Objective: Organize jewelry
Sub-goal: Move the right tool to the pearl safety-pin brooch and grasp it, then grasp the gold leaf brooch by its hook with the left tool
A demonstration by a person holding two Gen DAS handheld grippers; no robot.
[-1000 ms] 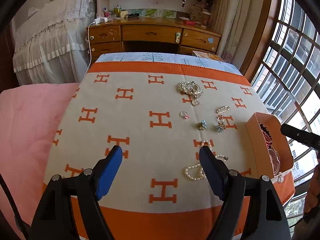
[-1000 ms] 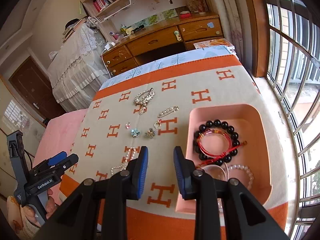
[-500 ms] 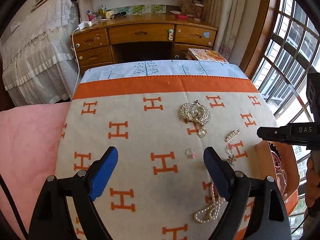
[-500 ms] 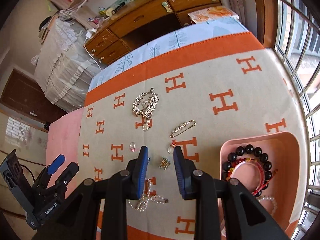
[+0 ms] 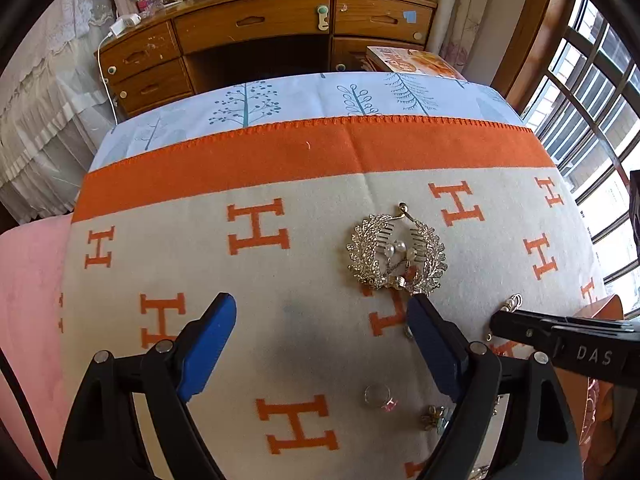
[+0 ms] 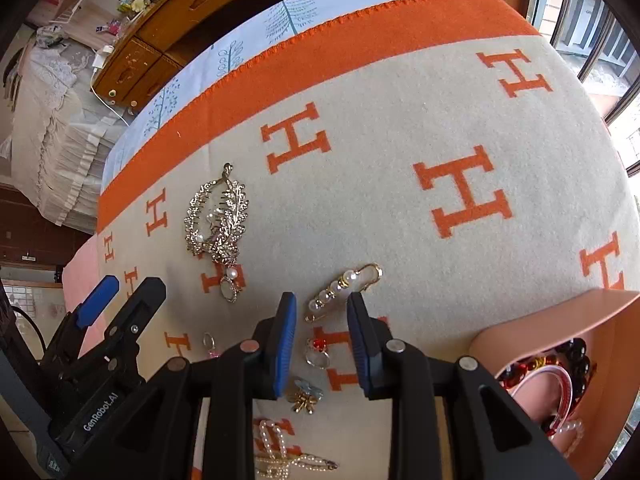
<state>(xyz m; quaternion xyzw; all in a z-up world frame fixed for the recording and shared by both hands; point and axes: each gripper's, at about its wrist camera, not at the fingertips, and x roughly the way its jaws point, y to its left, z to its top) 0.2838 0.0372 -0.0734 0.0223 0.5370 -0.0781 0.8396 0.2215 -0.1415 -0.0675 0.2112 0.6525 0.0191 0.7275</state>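
- Blanket (image 5: 280,280): cream with orange H letters and an orange border, spread flat; serves as landmark for all items below.
- Leaf-shaped hair comb (image 5: 396,256): lies near the blanket's middle, below the orange border; gold with pearls at its centre.
- Left gripper (image 5: 320,332): hovers over the blanket just below the comb, tilted steeply downward; jaws wide apart, nothing between the blue pads.
- Small ring with pink stone (image 5: 380,394): rests on the blanket below the comb, between the left gripper's fingers in the left wrist view, untouched.
- Right gripper (image 6: 322,336): hangs over the blanket to the right of the comb; jaws set narrow, pads clear of any item.
- Pearl pin (image 6: 344,290): lies on the blanket just ahead of the right fingertips, aslant.
- Ring with red stone (image 6: 318,350): sits on the blanket in the gap between the right pads, apart from both.
- Bow-shaped earrings (image 6: 306,396): lie on the blanket below the red ring.
- Pearl bracelet (image 6: 280,452): lies near the blanket's lower edge, partly hidden by the right gripper.
- Pink tray (image 6: 560,316): stands at the blanket's right edge; holds a black bead bracelet (image 6: 578,360) and red bangles.
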